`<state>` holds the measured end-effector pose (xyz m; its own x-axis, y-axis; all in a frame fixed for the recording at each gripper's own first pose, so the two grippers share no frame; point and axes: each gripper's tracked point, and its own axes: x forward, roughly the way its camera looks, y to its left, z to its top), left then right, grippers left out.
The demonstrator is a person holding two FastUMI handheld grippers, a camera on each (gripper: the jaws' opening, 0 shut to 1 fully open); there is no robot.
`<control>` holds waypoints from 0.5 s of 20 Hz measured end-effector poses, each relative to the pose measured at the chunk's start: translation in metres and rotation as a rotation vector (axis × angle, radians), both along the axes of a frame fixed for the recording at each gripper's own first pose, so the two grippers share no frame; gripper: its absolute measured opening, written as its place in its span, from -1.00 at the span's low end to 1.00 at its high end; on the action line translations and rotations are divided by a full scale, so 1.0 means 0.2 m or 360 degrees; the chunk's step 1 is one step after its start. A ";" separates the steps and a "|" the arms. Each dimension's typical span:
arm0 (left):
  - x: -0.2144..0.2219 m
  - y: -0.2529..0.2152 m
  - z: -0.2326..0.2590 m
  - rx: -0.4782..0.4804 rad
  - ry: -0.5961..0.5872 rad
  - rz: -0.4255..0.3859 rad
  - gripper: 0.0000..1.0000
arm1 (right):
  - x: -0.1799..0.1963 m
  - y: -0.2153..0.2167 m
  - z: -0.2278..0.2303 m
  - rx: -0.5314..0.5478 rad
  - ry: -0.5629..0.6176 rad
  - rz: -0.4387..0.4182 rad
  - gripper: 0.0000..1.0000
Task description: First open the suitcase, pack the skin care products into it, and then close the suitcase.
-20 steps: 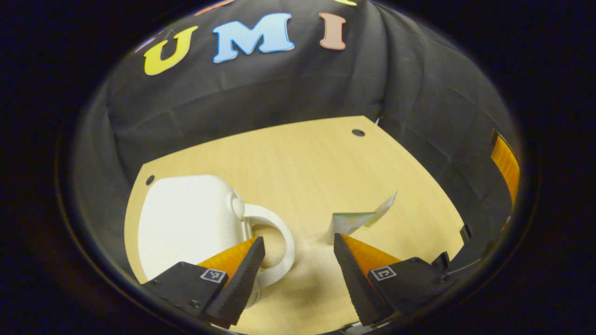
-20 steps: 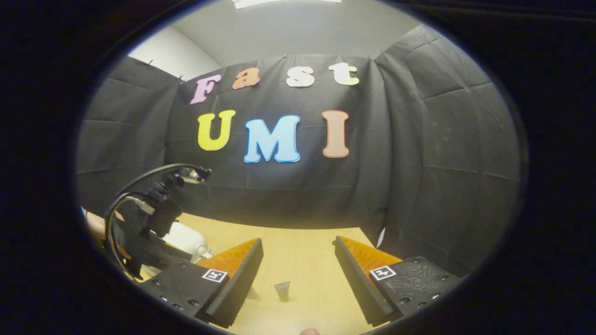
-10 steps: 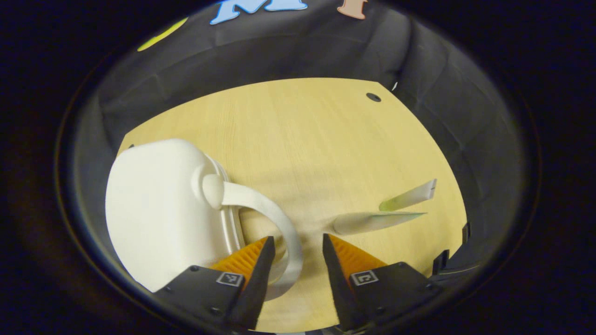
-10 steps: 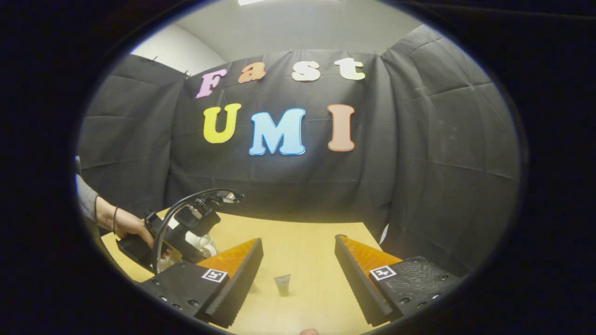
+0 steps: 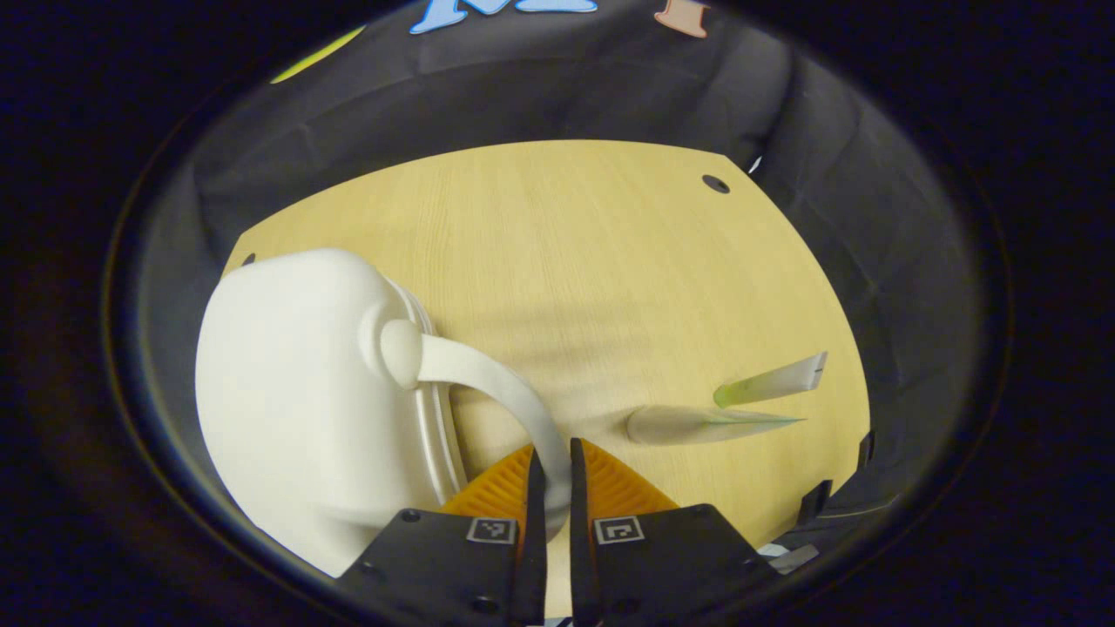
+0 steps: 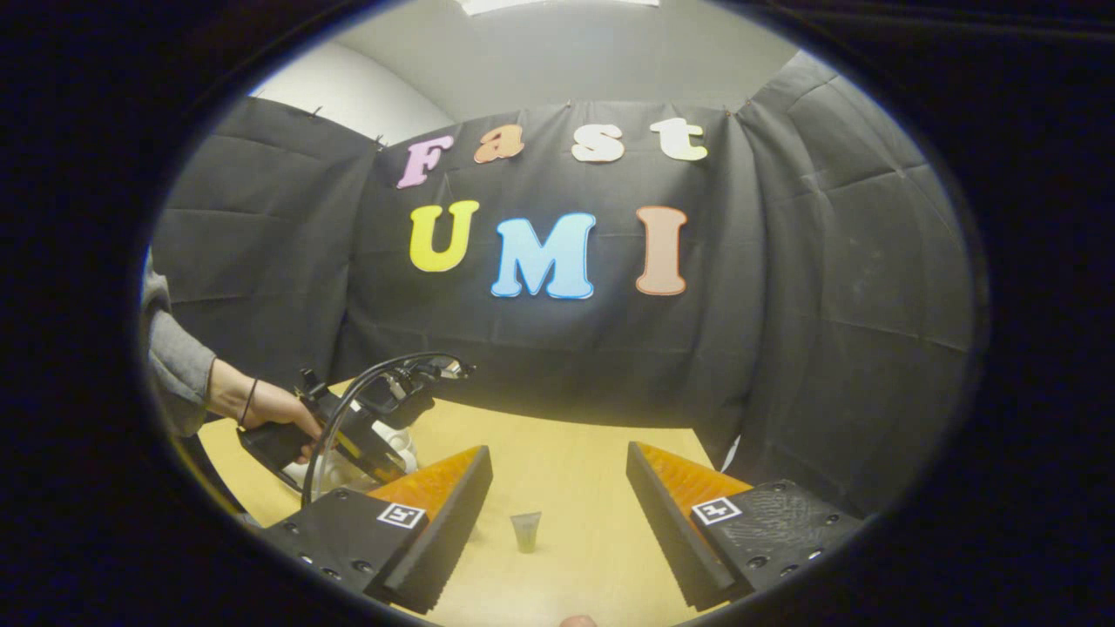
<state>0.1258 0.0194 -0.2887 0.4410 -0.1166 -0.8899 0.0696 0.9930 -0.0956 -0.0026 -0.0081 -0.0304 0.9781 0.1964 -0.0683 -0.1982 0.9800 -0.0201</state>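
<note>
A small white suitcase (image 5: 296,409) lies shut on the left of the wooden table (image 5: 566,244). Its curved white handle (image 5: 488,383) arcs toward me, and my left gripper (image 5: 552,488) is shut on the handle's near end. Two flat skin care tubes (image 5: 706,424) (image 5: 775,380) lie to the right of the handle. In the right gripper view, my right gripper (image 6: 557,505) hangs open above the table with nothing in it. A small tube (image 6: 526,530) stands on the table beyond its fingers. A bit of the suitcase (image 6: 402,444) shows at the left.
In the right gripper view a hand (image 6: 270,407) with a grey sleeve holds the other gripper's grip, with a black cable looping over it. Black cloth walls the table at the back and right. The tabletop has small dark holes (image 5: 715,184) near its far corners.
My left gripper moved in on the suitcase handle and went from open to shut on it. The right gripper stayed open and shifted only slightly.
</note>
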 end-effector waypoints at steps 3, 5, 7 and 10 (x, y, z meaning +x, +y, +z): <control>0.02 0.02 0.21 -0.0070 -0.0080 0.0012 -0.70 | 0.01 0.00 0.01 0.0026 -0.0006 0.0002 0.89; 0.01 0.09 0.41 -0.0098 -0.0137 0.0007 -0.70 | 0.01 0.01 0.01 0.0020 -0.0013 -0.0014 0.89; 0.00 0.18 0.61 -0.0117 -0.0181 0.0027 -0.70 | 0.02 0.05 0.02 0.0021 -0.0008 -0.0013 0.89; 0.00 0.41 0.95 -0.0143 -0.0252 0.0083 -0.70 | 0.04 0.11 0.04 0.0016 -0.0010 -0.0033 0.89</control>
<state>0.1250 0.1016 -0.0996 0.5821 -0.1660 -0.7960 0.0393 0.9835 -0.1763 0.0059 0.0137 -0.0232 0.9824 0.1769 -0.0601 -0.1779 0.9840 -0.0114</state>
